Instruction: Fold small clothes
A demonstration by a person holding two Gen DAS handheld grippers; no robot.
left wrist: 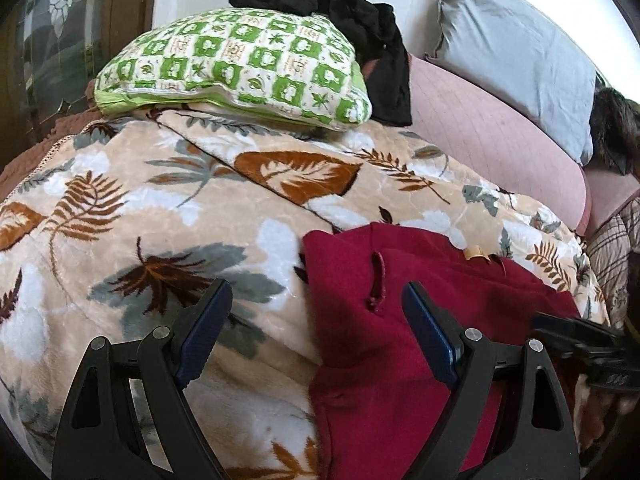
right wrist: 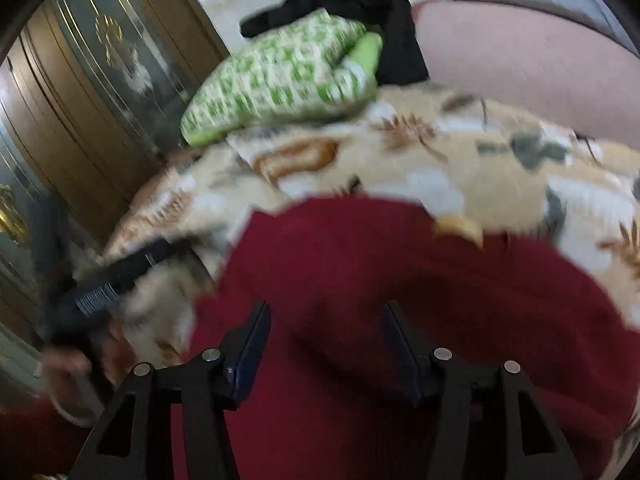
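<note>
Red garment (left wrist: 400, 320) lies spread on the leaf-print blanket (left wrist: 160, 208) near the bed's front edge. Left claw (left wrist: 316, 320) and right claw (right wrist: 326, 332) hover agape, empty. Judged step: approach; next, seize an edge.

One red garment (left wrist: 400, 320), one black garment (left wrist: 360, 12), two pillows (green-checked (left wrist: 240, 64), grey (left wrist: 516, 52)), one leaf-print blanket (left wrist: 160, 208).

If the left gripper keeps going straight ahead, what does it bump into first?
Probably the red garment. The left gripper is open, its right finger already over the garment's left edge, its left finger over the leaf-print blanket. Depth is hard to judge.
</note>
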